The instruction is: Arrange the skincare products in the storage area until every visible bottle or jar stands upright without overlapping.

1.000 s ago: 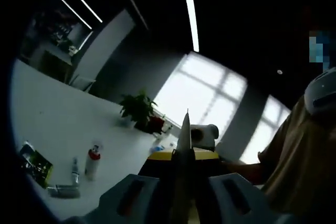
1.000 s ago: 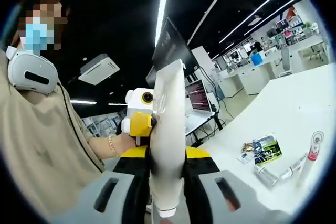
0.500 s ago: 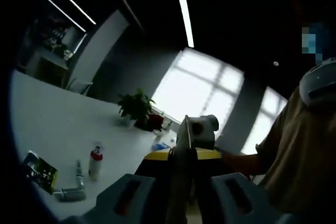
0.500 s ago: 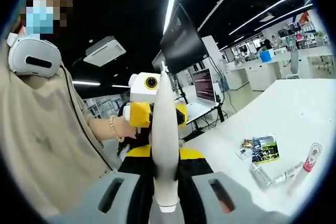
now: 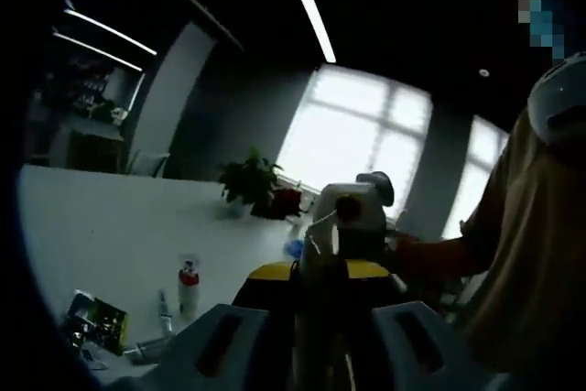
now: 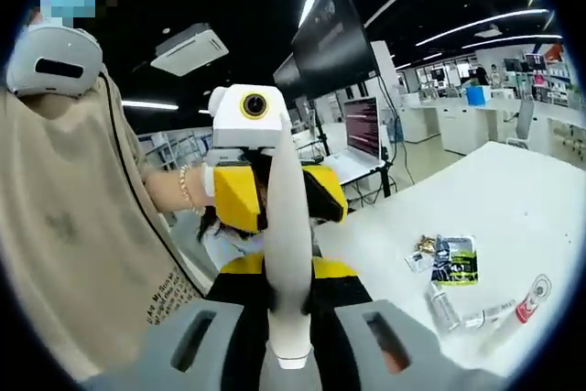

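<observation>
Right hand-held gripper (image 6: pixel 289 318) has its jaws clamped on a long white tube (image 6: pixel 287 254), cap end down between the jaws, flat crimped end pointing away from the camera; the tube is held in the air, off the worktop (image 6: pixel 513 190). Left hand-held gripper (image 6: pixel 265 180), yellow-bodied, sits just beyond the tube's far end in the right gripper view, held by a person's hand with a beaded bracelet (image 6: pixel 189 191) at the wrist. Left gripper view is dark: left hand-held gripper (image 5: pixel 316 336) has a thin pale edge of the tube (image 5: pixel 316 244) between its jaws, and the jaws look closed on it, but actual contact can't be told in that gloom. Right hand-held gripper (image 5: pixel 352 226) faces it from beyond. Other products lie on the white worktop (image 5: pixel 110 226), well apart from both grippers: a red-capped bottle (image 6: pixel 522 295) lying tilted, a small clear tube (image 6: pixel 485 316) beside it, a silver tube (image 6: pixel 439 304) lying flat, and a green-and-black sachet (image 6: pixel 455 258) next to it. In the left gripper view the red-capped bottle (image 5: pixel 189 283) looks upright, with the sachet (image 5: pixel 96 320) near it. Potted plant (image 5: pixel 252 185) stands at the worktop's far edge by the window (image 5: pixel 348 135). Person in a beige shirt (image 6: pixel 73 254) stands close.
</observation>
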`<act>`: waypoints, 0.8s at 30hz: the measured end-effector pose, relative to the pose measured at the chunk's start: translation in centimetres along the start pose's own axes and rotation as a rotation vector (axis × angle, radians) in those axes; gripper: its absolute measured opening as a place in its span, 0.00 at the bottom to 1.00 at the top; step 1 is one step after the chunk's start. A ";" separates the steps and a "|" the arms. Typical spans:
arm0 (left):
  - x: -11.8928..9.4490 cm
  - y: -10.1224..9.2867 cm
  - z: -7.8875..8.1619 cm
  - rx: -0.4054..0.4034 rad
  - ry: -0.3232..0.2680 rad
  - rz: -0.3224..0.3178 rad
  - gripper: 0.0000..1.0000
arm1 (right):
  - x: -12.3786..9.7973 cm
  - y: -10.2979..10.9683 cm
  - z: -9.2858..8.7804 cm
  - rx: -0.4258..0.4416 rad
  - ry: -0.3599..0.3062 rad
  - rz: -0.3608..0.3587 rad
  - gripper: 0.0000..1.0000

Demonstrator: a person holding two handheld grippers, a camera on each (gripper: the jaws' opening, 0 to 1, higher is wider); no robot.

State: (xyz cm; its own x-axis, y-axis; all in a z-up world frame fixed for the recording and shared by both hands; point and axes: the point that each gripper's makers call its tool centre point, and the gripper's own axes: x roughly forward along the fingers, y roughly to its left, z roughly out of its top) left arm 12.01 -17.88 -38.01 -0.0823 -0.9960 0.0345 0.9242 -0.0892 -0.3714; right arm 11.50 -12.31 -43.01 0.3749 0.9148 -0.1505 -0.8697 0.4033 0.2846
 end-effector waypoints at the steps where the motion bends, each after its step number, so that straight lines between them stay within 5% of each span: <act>1: 0.3 -0.3 1.0 0.021 -0.042 -0.020 0.13 | -0.4 0.1 0.7 -0.005 -0.015 0.004 0.14; 5: 1.0 0.2 -0.1 0.017 0.003 -0.008 0.13 | -1.0 -0.8 -0.6 -0.022 0.073 -0.030 0.14; 7: 1.4 -0.2 0.3 0.054 0.013 -0.018 0.13 | -1.4 -0.4 0.1 -0.020 0.046 -0.019 0.14; 11: 1.5 -1.2 3.0 0.055 -0.076 -0.056 0.11 | -1.8 0.4 2.4 -0.016 -0.029 0.001 0.14; 13: 1.6 -0.8 2.3 0.057 -0.054 -0.045 0.11 | -1.7 0.2 2.0 -0.016 -0.007 -0.008 0.14; 15: 1.7 -0.2 0.6 0.066 0.039 -0.026 0.12 | -1.6 -0.5 0.2 -0.026 0.051 -0.034 0.15; 20: 1.7 -1.2 3.1 0.104 -0.004 -0.064 0.10 | -1.6 0.6 2.8 0.002 -0.076 -0.001 0.15; 24: 1.9 -0.7 2.7 0.106 0.015 -0.044 0.10 | -1.4 -0.1 2.0 -0.004 -0.022 -0.020 0.15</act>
State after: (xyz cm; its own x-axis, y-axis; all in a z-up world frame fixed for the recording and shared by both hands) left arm 12.25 -19.67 -35.17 -0.1281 -0.9912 0.0343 0.9538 -0.1326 -0.2695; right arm 11.70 -13.55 -40.90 0.3989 0.9069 -0.1355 -0.8632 0.4213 0.2782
